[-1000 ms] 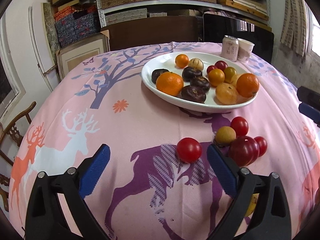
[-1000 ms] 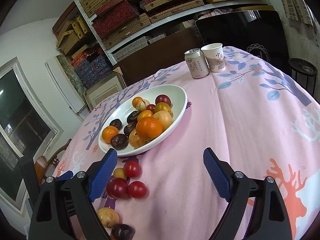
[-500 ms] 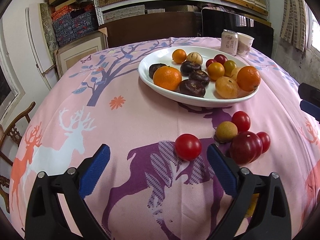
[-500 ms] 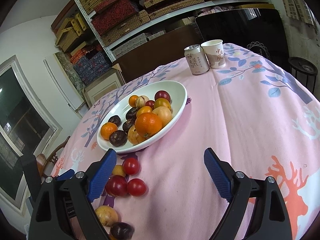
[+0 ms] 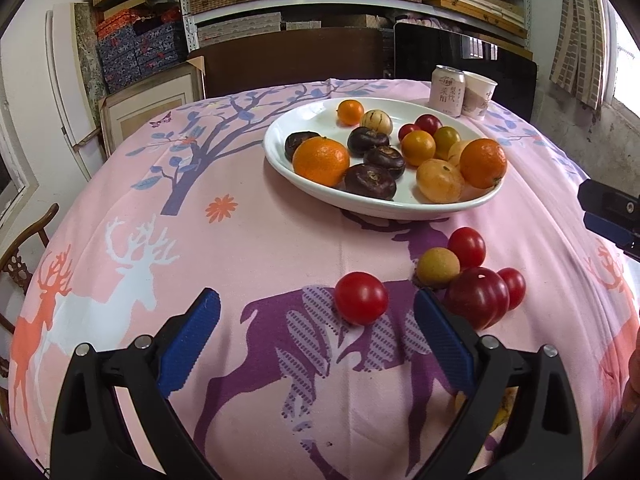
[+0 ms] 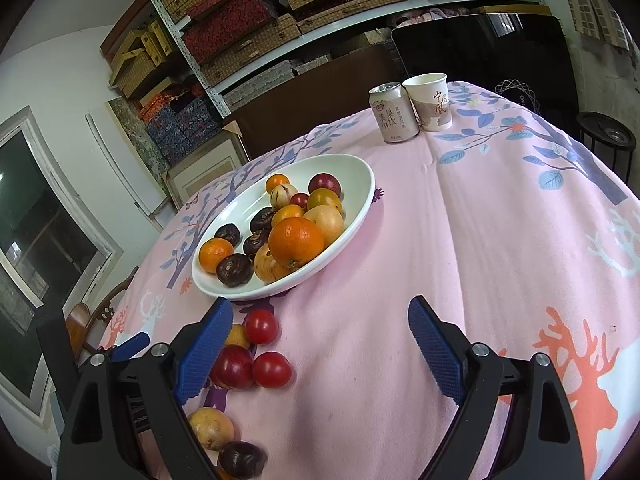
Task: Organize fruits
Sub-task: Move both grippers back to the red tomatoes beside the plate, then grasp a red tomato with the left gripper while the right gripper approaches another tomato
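Note:
A white oval bowl (image 5: 288,132) (image 6: 360,168) holds oranges, dark brown fruits, yellow fruits and small red ones. Loose on the pink cloth in front of it lie a red tomato (image 5: 361,298), a tan round fruit (image 5: 438,267), a dark red plum (image 5: 476,297) (image 6: 234,366) and two small tomatoes (image 5: 466,246) (image 6: 271,369). My left gripper (image 5: 316,342) stands open just short of the red tomato, nothing between its blue pads. My right gripper (image 6: 320,350) is open over bare cloth, the loose fruits beside its left finger. A yellow fruit (image 6: 211,428) and a dark fruit (image 6: 241,460) lie nearer.
A drink can (image 6: 394,113) (image 5: 447,90) and a paper cup (image 6: 430,102) stand at the table's far side. Shelves of boxes, a dark panel and a wooden chair (image 5: 24,248) surround the table. The right gripper's tip (image 5: 608,212) shows at the left view's right edge.
Both views have tilted slightly, so the bowl and fruits sit a little lower in the frames. Nothing was gripped or moved on the table.

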The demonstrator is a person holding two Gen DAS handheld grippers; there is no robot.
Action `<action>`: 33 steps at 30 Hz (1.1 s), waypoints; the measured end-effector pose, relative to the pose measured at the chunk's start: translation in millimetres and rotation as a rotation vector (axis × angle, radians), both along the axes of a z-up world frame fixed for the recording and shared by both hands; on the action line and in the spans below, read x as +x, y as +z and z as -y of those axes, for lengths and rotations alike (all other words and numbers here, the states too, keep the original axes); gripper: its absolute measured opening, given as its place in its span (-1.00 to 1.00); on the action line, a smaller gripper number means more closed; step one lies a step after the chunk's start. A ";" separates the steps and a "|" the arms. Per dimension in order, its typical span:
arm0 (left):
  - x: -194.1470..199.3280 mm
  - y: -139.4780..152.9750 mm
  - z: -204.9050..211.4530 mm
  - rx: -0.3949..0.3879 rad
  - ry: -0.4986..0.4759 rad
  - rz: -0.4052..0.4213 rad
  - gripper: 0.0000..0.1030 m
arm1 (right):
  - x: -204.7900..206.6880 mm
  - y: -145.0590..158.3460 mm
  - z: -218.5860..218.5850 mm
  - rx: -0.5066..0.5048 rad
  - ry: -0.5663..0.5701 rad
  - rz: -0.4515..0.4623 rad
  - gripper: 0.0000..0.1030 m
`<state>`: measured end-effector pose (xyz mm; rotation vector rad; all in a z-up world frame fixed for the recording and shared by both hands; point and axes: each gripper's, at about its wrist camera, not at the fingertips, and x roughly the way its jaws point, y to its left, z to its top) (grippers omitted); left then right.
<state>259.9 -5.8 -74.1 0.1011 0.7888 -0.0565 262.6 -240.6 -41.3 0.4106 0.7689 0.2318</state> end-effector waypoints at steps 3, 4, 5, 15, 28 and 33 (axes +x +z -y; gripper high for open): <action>-0.6 -0.2 3.3 0.001 -0.020 0.000 0.78 | 0.2 -1.2 -0.6 -0.001 0.001 -0.007 0.75; -0.3 -0.8 4.5 -0.006 -0.037 -0.006 0.59 | -0.1 -1.4 -1.0 -0.001 0.001 -0.007 0.75; 0.0 -2.1 5.6 -0.013 -0.049 -0.017 0.43 | -0.1 -1.3 -1.1 -0.002 0.001 -0.006 0.76; 10.6 -10.9 1.7 -0.116 -0.093 -0.078 -0.08 | 1.6 -2.3 -1.8 -0.008 0.005 -0.013 0.76; 17.9 -13.0 0.2 -0.113 -0.082 -0.093 -0.43 | -1.3 -9.4 -14.4 -0.092 0.044 -0.051 0.77; 20.8 -13.3 -13.2 -0.126 -0.031 -0.102 -0.42 | -2.9 -13.6 -29.0 -0.218 0.065 -0.061 0.77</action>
